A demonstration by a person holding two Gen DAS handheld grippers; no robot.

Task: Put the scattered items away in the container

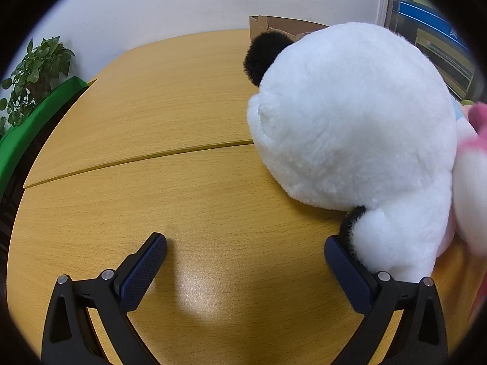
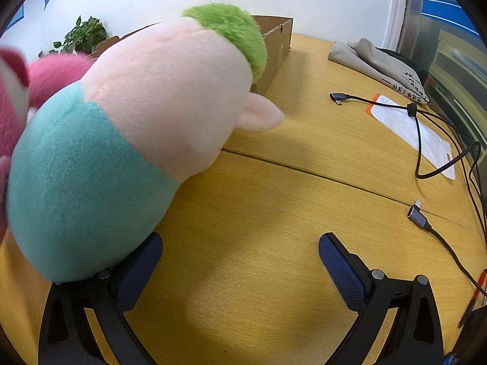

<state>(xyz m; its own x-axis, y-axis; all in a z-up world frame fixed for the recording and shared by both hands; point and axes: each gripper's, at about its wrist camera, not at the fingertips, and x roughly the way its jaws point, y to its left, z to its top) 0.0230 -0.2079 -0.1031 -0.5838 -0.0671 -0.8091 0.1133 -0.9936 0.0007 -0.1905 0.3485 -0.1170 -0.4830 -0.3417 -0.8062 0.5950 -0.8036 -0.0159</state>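
Left wrist view is filled on its right by a round white plush panda with black ears (image 1: 350, 115), which is seen lying on the light wooden table (image 1: 170, 115). The left gripper (image 1: 245, 252) is held spread wide with nothing between its blue-padded fingers (image 1: 143, 269); its right-hand finger is seen touching, or just beside, the panda's lower black-and-white part, outside the gap. Behind the panda, an open brown cardboard box (image 1: 274, 24) is seen at the far side of the table, partly hidden by the toy. A pink-and-white plush toy (image 1: 471, 164) is pressed against the panda's right side at the edge of view. A leafy green potted plant (image 1: 33, 73) is seen well to the left of the panda, beyond the table edge.

From the right wrist view, a pink plush pig in a teal shirt with a green tuft (image 2: 127, 127) is seen lying with its head toward the cardboard box (image 2: 275, 45), its tuft overlapping the box wall. The right gripper (image 2: 240, 258) is likewise spread wide and empty, its left-hand finger tucked under the pig's teal body. The pink-and-white toy (image 2: 18, 100) is seen touching the pig's left side. Right of the pig, well apart, black USB cables (image 2: 420, 140), a white plastic pouch with an orange end (image 2: 411, 127) and a folded grey cloth bag (image 2: 377, 60) are laid on the table (image 2: 258, 213).
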